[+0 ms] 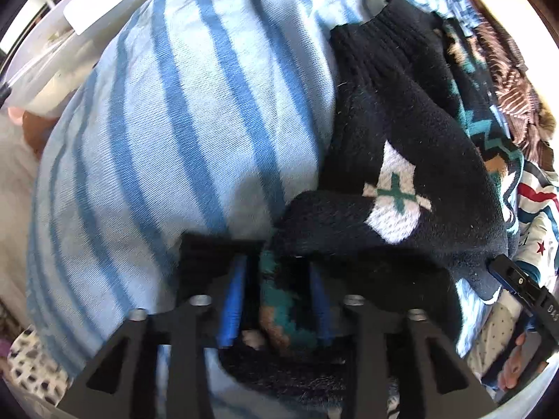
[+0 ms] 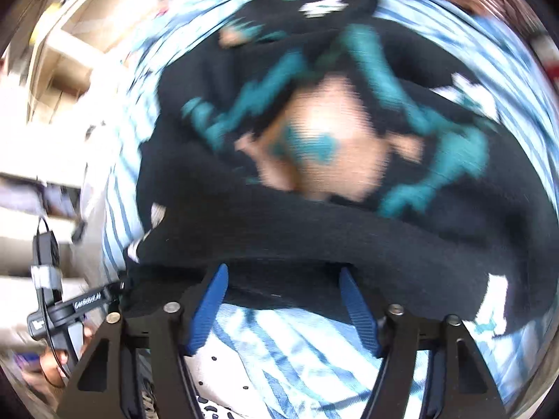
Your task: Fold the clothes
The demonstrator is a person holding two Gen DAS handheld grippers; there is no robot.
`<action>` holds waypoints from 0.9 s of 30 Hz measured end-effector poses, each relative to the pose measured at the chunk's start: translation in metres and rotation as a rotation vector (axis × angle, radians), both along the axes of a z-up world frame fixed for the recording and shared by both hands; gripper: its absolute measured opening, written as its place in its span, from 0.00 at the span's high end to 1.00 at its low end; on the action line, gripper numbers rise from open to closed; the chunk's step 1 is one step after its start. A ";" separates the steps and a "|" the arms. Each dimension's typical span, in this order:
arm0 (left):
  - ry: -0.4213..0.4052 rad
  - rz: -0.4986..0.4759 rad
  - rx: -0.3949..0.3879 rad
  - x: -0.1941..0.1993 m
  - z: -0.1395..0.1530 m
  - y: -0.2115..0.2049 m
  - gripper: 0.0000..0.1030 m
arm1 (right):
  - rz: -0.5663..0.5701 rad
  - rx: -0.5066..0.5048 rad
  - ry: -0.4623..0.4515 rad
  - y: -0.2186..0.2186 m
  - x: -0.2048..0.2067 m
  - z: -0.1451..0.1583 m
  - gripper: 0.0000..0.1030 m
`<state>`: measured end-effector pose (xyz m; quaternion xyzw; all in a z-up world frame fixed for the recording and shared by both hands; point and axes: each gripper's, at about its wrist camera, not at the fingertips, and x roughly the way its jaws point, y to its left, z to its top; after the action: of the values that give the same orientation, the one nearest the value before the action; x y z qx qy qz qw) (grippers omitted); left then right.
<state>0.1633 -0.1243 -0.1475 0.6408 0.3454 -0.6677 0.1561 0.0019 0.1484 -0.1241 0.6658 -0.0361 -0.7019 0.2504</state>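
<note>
The black fleece garment with teal and tan pattern [image 1: 401,132] lies bunched on the blue-striped cloth [image 1: 181,111], a fold between the left gripper [image 1: 279,286]'s parted pads and apparently ungripped before the open right gripper [image 2: 284,303], so it may slip and unfold.

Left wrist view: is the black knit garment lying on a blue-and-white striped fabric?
Yes, the black knit garment with a white and green motif lies across the pale striped fabric, which spreads beneath it.
</note>
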 end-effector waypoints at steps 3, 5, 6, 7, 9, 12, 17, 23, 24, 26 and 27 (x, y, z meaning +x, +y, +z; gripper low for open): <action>0.140 0.090 0.094 0.011 0.031 -0.015 0.41 | -0.055 -0.045 0.008 0.026 0.001 0.005 0.32; 0.228 0.045 0.097 0.009 0.058 -0.012 0.41 | -0.092 -0.043 0.000 0.039 -0.001 0.001 0.31; 0.249 -0.027 0.080 0.004 0.068 -0.001 0.40 | -0.123 -0.045 -0.011 0.045 -0.001 -0.003 0.31; 0.265 -0.110 0.059 -0.003 0.077 0.013 0.40 | -0.167 -0.050 -0.026 0.043 -0.004 -0.012 0.31; 0.274 -0.284 0.011 -0.021 0.088 0.043 0.40 | -0.258 -0.070 -0.065 0.050 -0.005 -0.022 0.31; 0.191 -0.642 -0.119 -0.047 0.080 0.111 0.40 | -0.434 -0.101 -0.140 0.049 -0.009 -0.052 0.31; -0.005 -1.016 -0.323 -0.068 0.019 0.188 0.40 | -0.824 -0.123 -0.200 0.087 0.022 -0.071 0.31; -0.180 -1.113 -0.492 -0.061 -0.030 0.199 0.71 | -0.990 -0.127 -0.135 0.123 0.023 -0.077 0.26; -0.190 -1.137 -0.519 -0.056 -0.030 0.200 0.77 | -1.005 -0.115 -0.118 0.129 0.020 -0.076 0.26; -0.187 -1.144 -0.499 -0.050 -0.020 0.195 0.84 | -0.993 -0.060 -0.123 0.132 0.010 -0.074 0.50; -0.178 -1.128 -0.461 -0.048 -0.013 0.189 0.85 | -0.964 -0.039 -0.139 0.128 0.004 -0.073 0.67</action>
<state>0.1155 0.0650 -0.1608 0.7279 -0.2143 -0.6487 -0.0585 0.0062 0.2764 -0.1967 0.6139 -0.3703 -0.6908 -0.0935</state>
